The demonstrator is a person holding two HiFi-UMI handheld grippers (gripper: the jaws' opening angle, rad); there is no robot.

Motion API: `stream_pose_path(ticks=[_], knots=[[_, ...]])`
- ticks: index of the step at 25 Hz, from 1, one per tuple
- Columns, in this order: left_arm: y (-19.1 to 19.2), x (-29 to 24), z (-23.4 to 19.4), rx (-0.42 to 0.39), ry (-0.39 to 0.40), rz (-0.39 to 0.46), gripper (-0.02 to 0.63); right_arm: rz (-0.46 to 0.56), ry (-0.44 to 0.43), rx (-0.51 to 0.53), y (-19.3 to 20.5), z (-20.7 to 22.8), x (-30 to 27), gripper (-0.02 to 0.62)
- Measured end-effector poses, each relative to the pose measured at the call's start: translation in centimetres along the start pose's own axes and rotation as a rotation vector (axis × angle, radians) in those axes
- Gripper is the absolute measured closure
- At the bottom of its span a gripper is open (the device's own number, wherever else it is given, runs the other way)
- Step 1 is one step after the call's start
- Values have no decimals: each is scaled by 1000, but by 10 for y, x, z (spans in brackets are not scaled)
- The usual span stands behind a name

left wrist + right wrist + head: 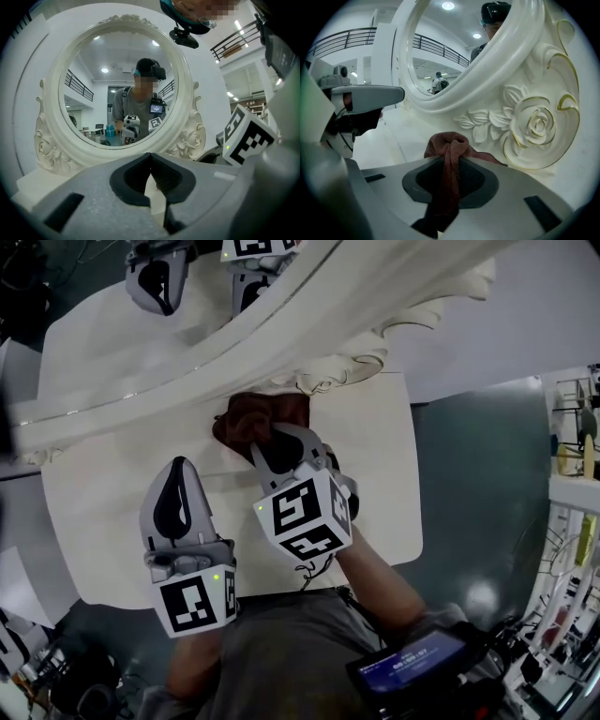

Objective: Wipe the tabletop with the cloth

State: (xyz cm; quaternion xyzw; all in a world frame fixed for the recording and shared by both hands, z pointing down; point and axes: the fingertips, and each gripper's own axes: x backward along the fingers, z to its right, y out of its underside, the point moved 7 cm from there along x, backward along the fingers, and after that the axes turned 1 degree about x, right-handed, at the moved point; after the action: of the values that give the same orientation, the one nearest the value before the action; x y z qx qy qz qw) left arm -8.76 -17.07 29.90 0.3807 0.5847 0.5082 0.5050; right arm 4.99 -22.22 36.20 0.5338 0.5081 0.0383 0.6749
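Near left: left gripper [177,472] over white desk [103,521], fingers together, empty. Right gripper [277,448]: fingers pinch reddish-brown cloth [251,416], which is bunched on the desk. Ornate mirror [309,296] base stands just beyond, blocking the far side.

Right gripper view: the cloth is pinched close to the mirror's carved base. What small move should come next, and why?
Probably draw the right gripper back toward the person, dragging the red-brown cloth across the bare tabletop. Its jaws grip the cloth close to the mirror frame, leaving little room ahead, while open white surface lies nearer.
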Motion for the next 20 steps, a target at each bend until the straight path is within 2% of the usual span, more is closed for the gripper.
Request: stream_pose_path(ticks=[20], knots=[[-9, -34, 54, -20, 156, 6, 592, -25, 141, -90, 34, 58, 39, 515]])
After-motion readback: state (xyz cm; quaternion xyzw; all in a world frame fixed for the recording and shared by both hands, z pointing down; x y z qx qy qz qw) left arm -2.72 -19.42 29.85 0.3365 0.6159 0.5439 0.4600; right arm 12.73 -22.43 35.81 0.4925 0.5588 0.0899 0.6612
